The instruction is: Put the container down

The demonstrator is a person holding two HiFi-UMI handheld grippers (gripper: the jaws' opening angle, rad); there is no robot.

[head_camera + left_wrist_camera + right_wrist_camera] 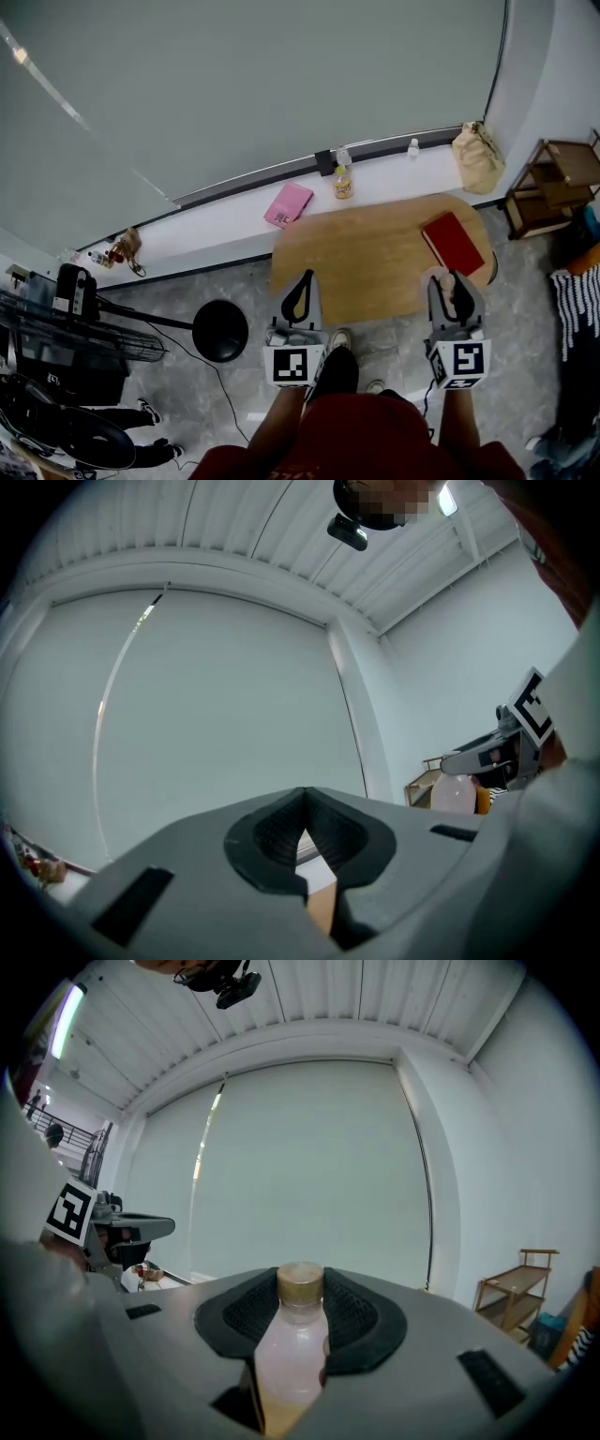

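Note:
The container (292,1354) is a clear bottle with a tan cap and a little yellowish liquid at its bottom. My right gripper (300,1288) is shut on its body, cap up between the ribbed pads. In the head view the right gripper (452,289) holds the container (448,280) over the near right edge of the round-cornered wooden table (375,253). My left gripper (298,298) hangs over the table's near left edge. Its jaws meet at the tips with nothing between them (304,832). The left gripper view also catches the container (457,794) in the right gripper.
A red book (453,242) lies on the table's right side. Behind it a white ledge (234,230) carries a pink pad (289,203), a bottle (343,181), a small bottle (413,147) and a brown bag (478,155). A wooden shelf (553,183) stands right, a black round base (220,330) left.

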